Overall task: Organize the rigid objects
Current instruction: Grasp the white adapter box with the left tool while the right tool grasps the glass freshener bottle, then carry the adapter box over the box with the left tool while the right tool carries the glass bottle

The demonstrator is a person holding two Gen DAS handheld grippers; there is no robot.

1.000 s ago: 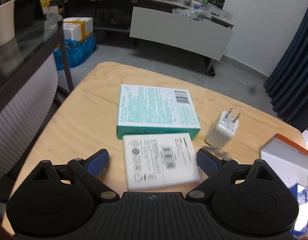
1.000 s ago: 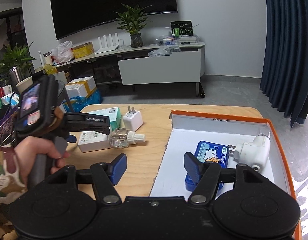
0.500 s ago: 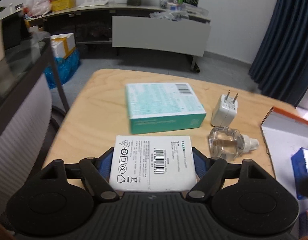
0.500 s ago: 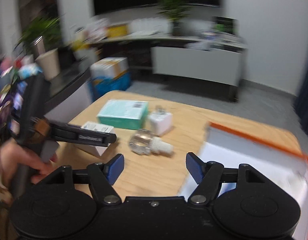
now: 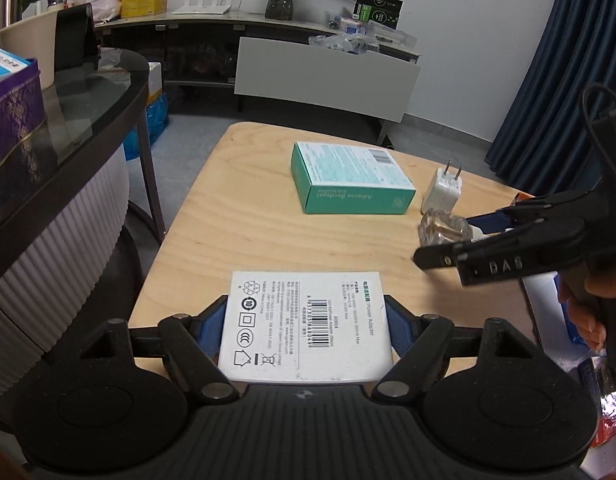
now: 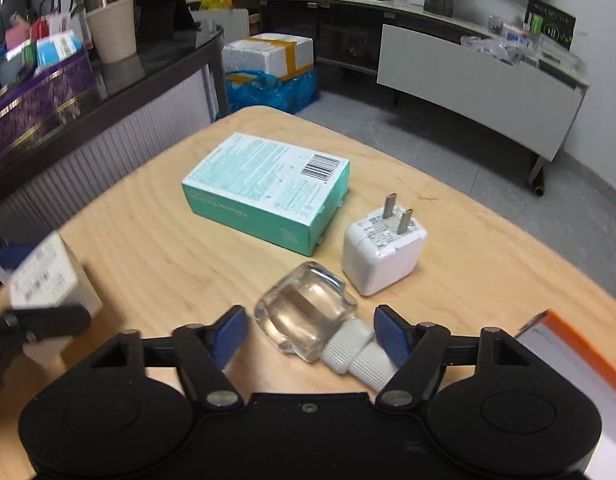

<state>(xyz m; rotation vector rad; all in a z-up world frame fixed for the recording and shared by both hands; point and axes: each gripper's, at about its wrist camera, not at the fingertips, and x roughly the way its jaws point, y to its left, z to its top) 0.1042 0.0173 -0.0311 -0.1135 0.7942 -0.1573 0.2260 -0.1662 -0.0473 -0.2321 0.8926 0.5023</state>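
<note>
Tabletop bottle (image 6: 308, 320) between right claw (image 6: 308, 334) pads

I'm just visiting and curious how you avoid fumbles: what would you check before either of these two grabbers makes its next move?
1. Left gripper pads on both sides of the white adapter box: ok.
2. Box lifted off the wooden table: cannot tell.
3. Clear bottle lies between the right gripper fingers, whose jaws have just been closing: ok.
4. Both pads pressing the bottle: not ok, gap on the left.
5. White charger clear of the right fingers: ok.
6. Orange-edged tray within reach: ok, beside the right gripper.
</note>
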